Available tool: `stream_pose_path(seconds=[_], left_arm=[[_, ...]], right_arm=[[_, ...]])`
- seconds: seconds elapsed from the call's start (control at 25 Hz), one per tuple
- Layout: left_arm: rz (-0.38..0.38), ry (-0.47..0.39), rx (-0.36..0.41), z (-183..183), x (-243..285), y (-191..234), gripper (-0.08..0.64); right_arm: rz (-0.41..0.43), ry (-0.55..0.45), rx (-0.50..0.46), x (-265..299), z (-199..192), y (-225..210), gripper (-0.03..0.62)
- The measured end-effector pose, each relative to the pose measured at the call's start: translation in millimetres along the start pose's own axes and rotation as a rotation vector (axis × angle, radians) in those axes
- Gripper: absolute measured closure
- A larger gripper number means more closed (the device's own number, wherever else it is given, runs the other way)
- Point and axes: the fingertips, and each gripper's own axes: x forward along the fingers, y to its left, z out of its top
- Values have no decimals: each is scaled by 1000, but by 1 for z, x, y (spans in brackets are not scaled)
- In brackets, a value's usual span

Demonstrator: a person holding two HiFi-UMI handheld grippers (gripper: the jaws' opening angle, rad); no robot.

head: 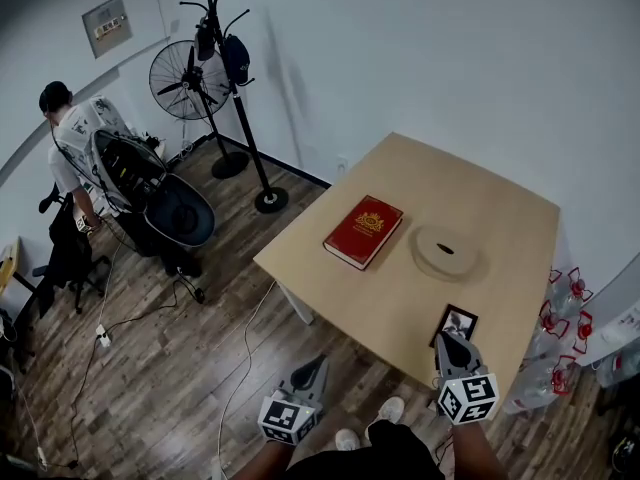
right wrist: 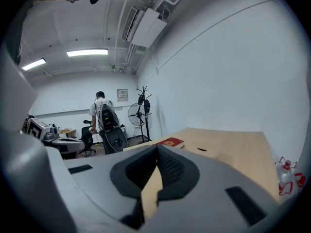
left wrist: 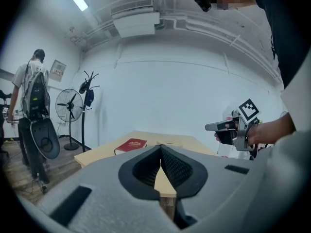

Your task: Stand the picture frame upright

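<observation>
A small dark picture frame (head: 458, 321) lies flat near the front edge of the light wooden table (head: 500, 218). My right gripper (head: 447, 338) is shut and empty, its tip just at the frame's near edge. My left gripper (head: 318, 361) hangs over the floor, left of the table's front edge, also shut with nothing in it. In the left gripper view its jaws (left wrist: 160, 148) meet at the tip, and the right gripper (left wrist: 228, 127) shows to the right. The right gripper (right wrist: 156, 148) looks along the table top; the frame is hidden below its jaws.
A red book (head: 363, 230) and a round wooden disc (head: 447, 252) lie mid-table. Bottles with red fittings (head: 562, 313) stand by the table's right side. A coat stand (head: 240, 98), a fan (head: 185, 78), a person (head: 70, 138) and floor cables (head: 150, 318) are at the left.
</observation>
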Motion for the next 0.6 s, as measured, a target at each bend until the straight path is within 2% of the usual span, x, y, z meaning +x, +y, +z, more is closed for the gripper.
stream_pose_path(seconds=[0.2,0.6], left_arm=[[-46,-30,17,22,55,-14,560],[-146,-11,45,40,161,-36,560]], right_arm=[[-24,17,-22,16,9,-50,583],[-38,3,-46,51,30,-119,583]])
